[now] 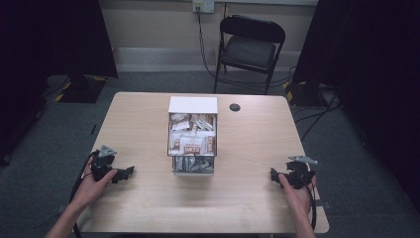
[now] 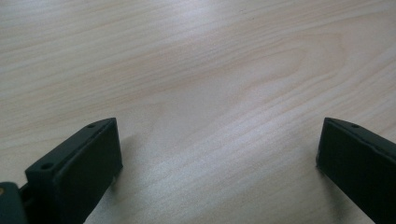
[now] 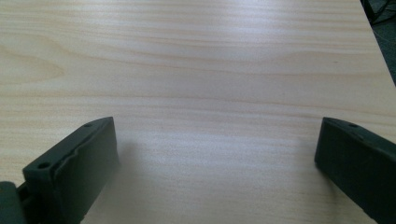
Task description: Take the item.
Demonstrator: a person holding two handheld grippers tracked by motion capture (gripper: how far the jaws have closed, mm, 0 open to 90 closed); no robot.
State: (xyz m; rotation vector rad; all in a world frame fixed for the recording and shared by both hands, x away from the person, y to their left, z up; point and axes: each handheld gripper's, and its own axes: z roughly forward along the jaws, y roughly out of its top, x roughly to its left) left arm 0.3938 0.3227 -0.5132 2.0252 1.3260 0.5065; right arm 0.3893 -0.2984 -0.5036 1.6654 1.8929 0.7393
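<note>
Left gripper (image 1: 130, 171) sits at the near-left of the wooden table (image 1: 247, 198), held in the person's left hand (image 1: 94, 186), jaws pointing right toward table centre. In the left gripper view its jaws stand wide apart with bare wood grain between them; nothing is held. Right gripper (image 1: 273, 174) mirrors it at the near-right, in the right hand (image 1: 294, 191), jaws pointing left. In the right gripper view the jaws are likewise spread wide over bare tabletop, empty.

Between the two, on the table's midline, stands a clear organizer box (image 1: 192, 141) packed with sachets (image 1: 190, 144). Its white lid panel (image 1: 192, 104) is at the far end. The box's long axis runs away from the person, near edge to far edge, so each gripper faces a long side wall.

Key relation: the box lies inward and slightly farther out from both grippers, right of the left one and left of the right one. The left gripper looks somewhat nearer to the box than the right; both are well apart from it, neither touching.

Judgement: no grasp has begun. Either hand needs to travel inward and forward to reach the sachets or the box walls.

Beyond the table: a black folding chair (image 1: 250, 47), and a round cable hole (image 1: 235, 107) in the tabletop.
</note>
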